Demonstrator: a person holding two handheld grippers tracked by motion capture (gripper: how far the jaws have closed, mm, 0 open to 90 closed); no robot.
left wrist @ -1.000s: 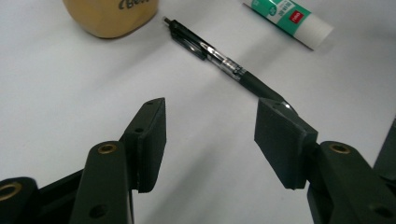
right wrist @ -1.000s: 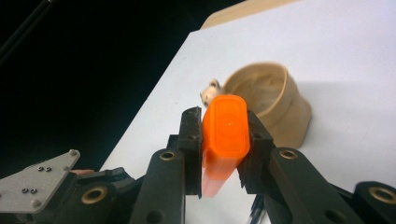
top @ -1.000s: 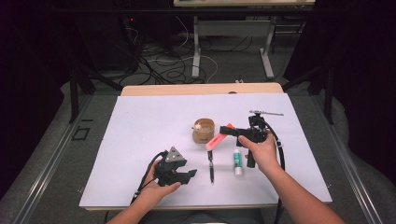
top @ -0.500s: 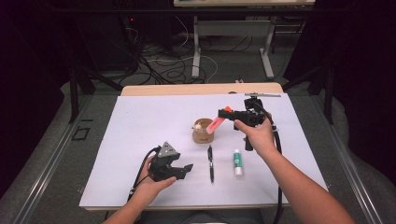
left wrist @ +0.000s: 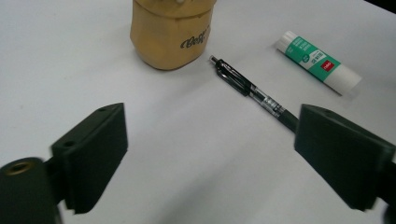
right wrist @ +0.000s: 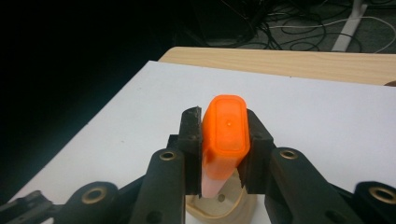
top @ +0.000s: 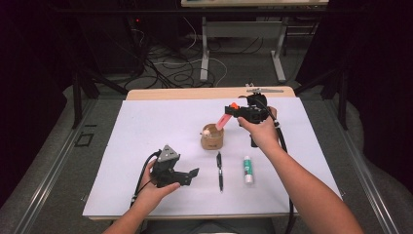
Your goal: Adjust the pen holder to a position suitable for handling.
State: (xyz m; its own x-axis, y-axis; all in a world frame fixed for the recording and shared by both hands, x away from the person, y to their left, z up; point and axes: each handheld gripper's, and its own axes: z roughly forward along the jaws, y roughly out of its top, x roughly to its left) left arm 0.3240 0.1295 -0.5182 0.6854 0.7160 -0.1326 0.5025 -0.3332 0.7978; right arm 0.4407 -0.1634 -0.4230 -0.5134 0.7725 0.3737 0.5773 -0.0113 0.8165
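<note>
A tan cup stands mid-sheet. My right gripper is shut on an orange highlighter, which slants down with its lower tip over the cup's mouth. In the right gripper view the highlighter is clamped between both pads, with the cup below it. My left gripper rests near the front left; its jaws have just been opening and now stand open with nothing between them. In the left gripper view the left gripper faces the cup, a black pen and a glue stick.
The black pen and the glue stick lie on the white sheet in front of the cup. A wooden table edge runs behind the sheet. Cables and metal legs are on the floor beyond.
My right gripper has risen and moved away from me with the highlighter, bringing it over the cup. The left gripper's jaws have spread wider.
</note>
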